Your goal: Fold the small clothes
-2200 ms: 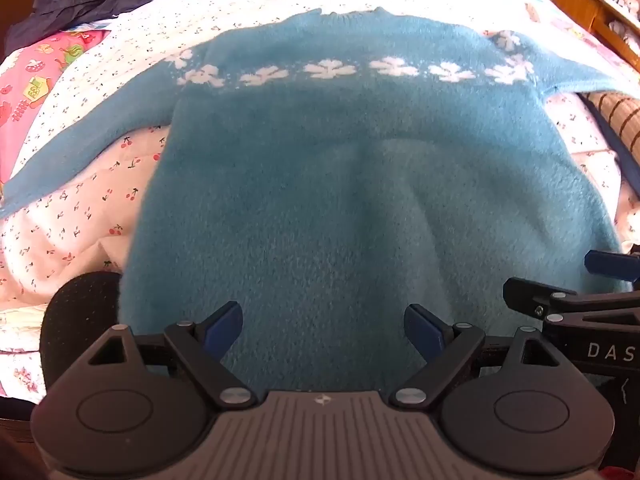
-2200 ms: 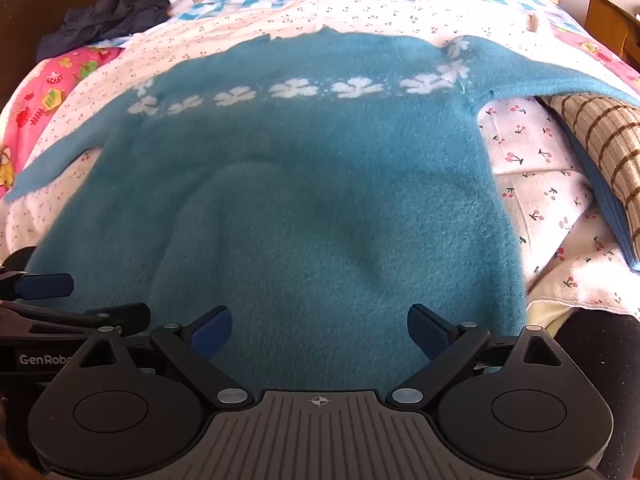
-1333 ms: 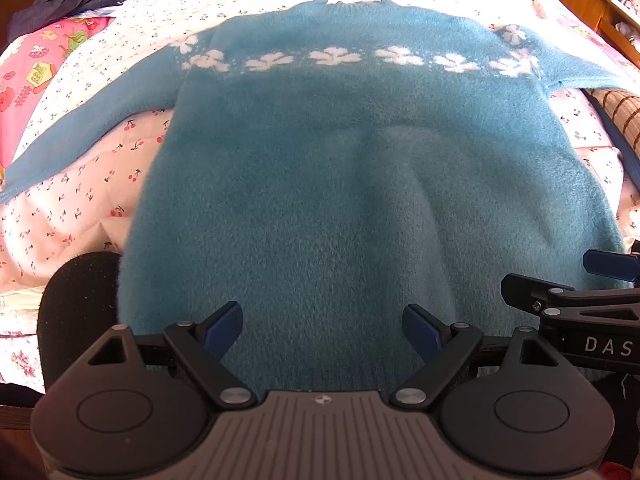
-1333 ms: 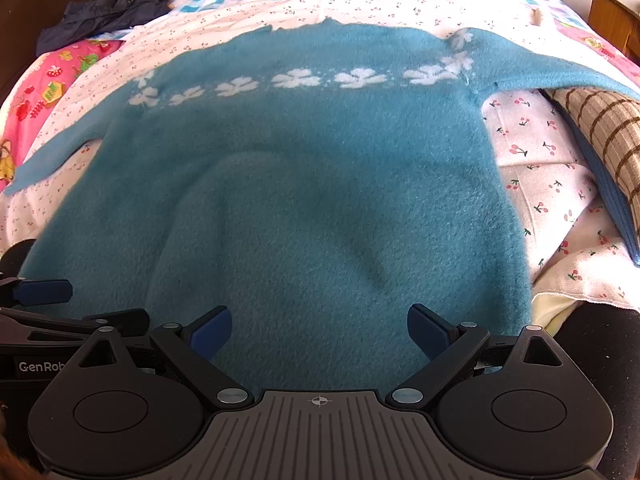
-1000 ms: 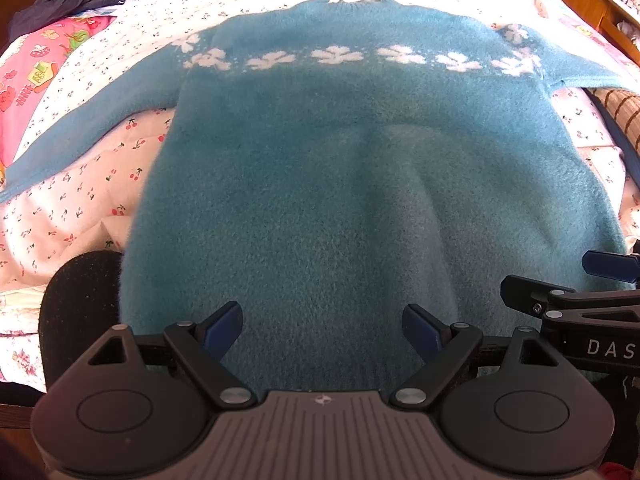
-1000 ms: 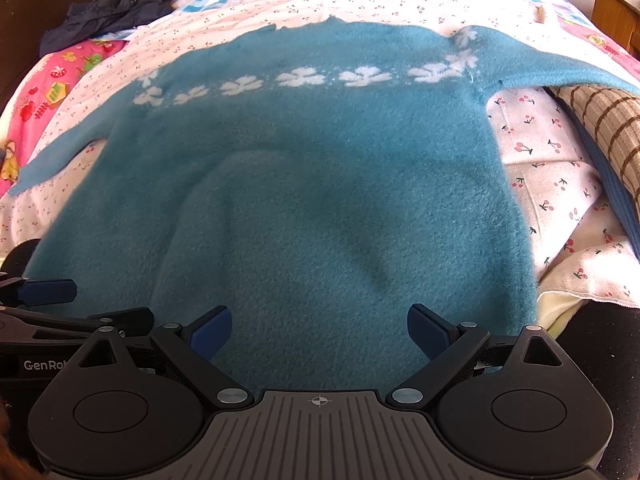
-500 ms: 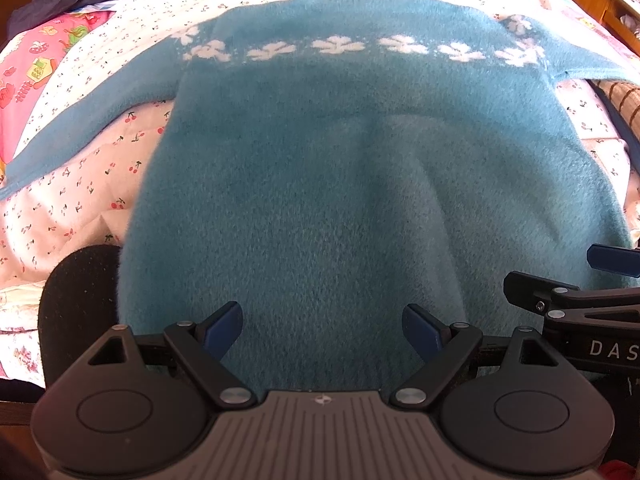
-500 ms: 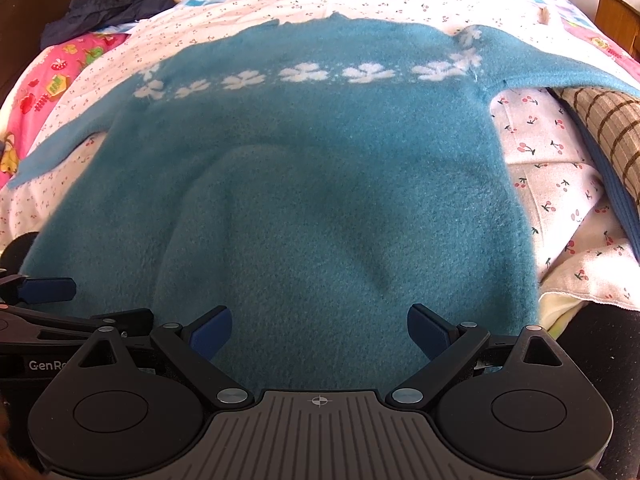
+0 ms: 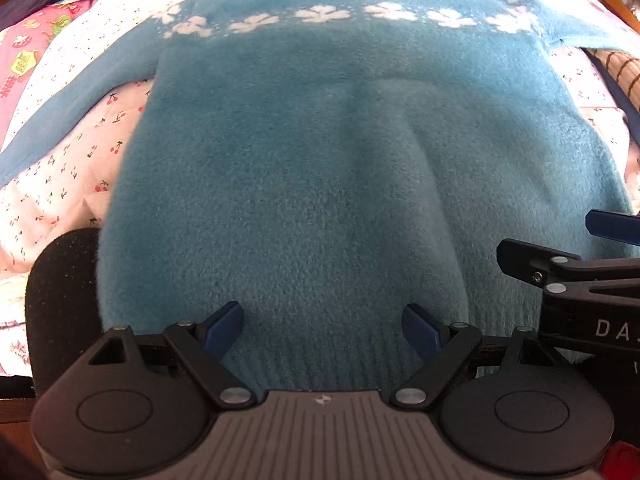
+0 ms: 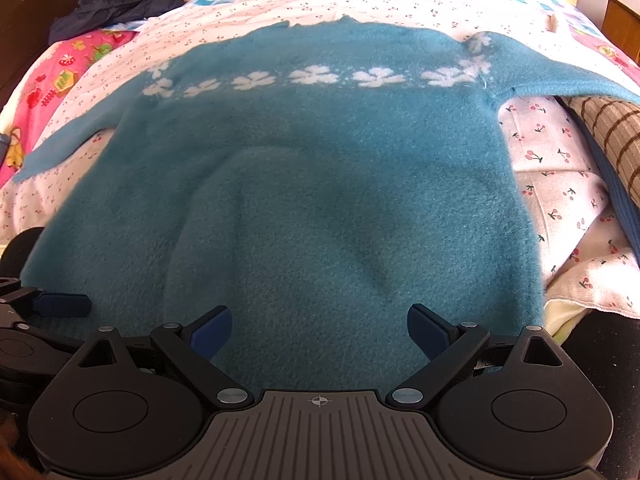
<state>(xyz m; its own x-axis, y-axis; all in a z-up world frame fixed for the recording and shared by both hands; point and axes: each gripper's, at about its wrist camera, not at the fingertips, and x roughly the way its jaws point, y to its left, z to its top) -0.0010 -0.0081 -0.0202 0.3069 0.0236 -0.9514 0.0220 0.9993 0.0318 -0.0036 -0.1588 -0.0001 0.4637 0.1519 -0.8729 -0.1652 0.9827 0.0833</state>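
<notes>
Cherry-print bedsheet [image 10: 560, 184], dark jacket [image 10: 120, 0], pink quilt [image 10: 60, 76], brown plaid cloth [image 10: 612, 128].

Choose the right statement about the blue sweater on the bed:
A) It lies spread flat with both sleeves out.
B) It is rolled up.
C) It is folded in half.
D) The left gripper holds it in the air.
A: the sweater lies flat on the bed, sleeves out to both sides, and both grippers are open at its hem.
</notes>
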